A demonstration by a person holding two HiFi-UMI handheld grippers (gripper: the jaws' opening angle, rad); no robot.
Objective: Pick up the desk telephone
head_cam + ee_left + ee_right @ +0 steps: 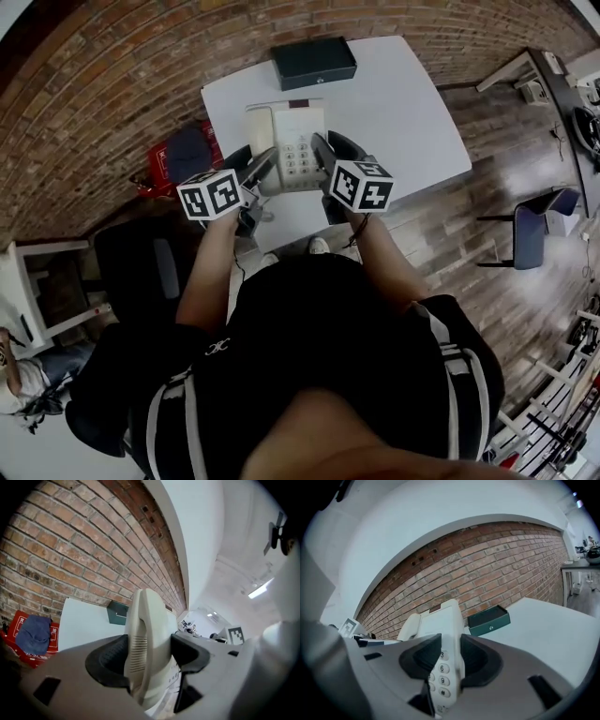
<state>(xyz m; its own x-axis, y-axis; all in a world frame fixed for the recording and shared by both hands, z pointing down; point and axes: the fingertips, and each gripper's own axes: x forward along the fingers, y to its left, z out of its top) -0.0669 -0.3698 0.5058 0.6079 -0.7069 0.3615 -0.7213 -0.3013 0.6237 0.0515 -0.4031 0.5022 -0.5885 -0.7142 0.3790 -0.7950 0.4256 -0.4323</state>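
side edges of the desk telephone [298,131] hide under the left gripper [262,165] and right gripper [324,159]

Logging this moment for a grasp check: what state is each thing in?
desk telephone: gripped on both sides
handset: resting in place on the telephone
left tool: shut on the handset side
right tool: shut on the keypad side
dark box: closed, on the table

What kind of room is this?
Probably an office or lab workspace. A desk telephone is held over a white table that stands by a brick wall. A chair stands on the wood floor, and a second desk with equipment is at the right.
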